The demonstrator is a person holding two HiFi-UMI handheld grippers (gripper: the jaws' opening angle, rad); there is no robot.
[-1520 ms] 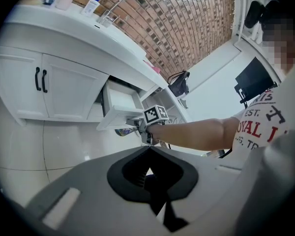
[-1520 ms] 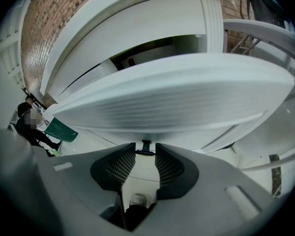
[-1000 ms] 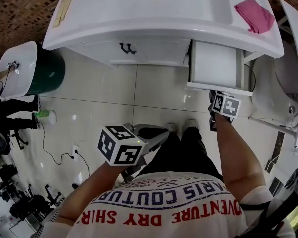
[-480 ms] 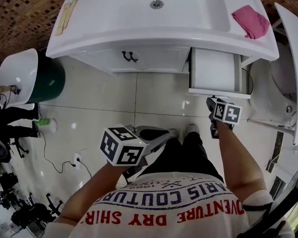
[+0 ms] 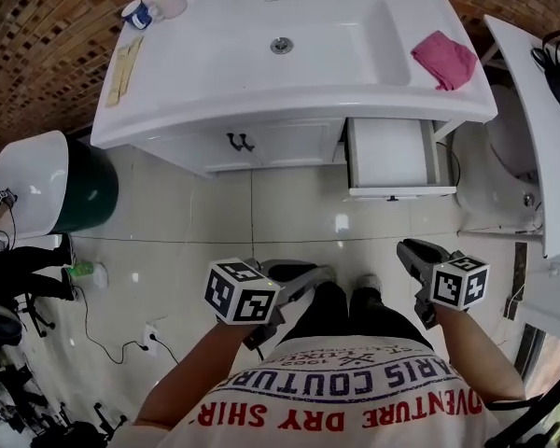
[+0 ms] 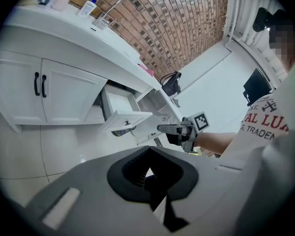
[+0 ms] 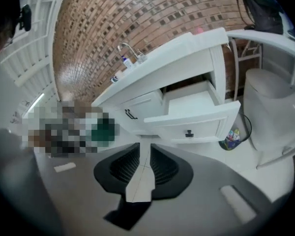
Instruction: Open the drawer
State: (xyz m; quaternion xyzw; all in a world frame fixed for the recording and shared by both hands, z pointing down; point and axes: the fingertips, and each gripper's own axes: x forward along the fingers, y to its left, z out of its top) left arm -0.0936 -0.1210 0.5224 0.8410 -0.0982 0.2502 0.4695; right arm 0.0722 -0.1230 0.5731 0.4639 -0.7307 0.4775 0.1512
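Note:
The white drawer [image 5: 389,154] at the vanity's right end stands pulled out, its small dark knob [image 5: 389,197] facing me. It also shows in the right gripper view as the drawer [image 7: 194,114] with its knob [image 7: 189,133], and in the left gripper view as the drawer [image 6: 119,107]. My right gripper [image 5: 408,248] hangs well back from the drawer front, touching nothing. The jaws of my right gripper [image 7: 149,154] are closing, with a narrow gap and nothing between them. My left gripper [image 5: 308,274] is held low in front of my body, its jaws together and empty.
A sink [image 5: 289,40] fills the vanity top, with a pink cloth [image 5: 445,59] at its right and a cup [image 5: 168,0] at the back left. Two cupboard doors carry black handles [image 5: 240,142]. A toilet [image 7: 278,107] stands right of the drawer. A green bin [image 5: 91,147] stands at the left.
My right gripper has left the drawer front, coming back towards my body and upward. The drawer stays pulled out. The left gripper has hardly moved.

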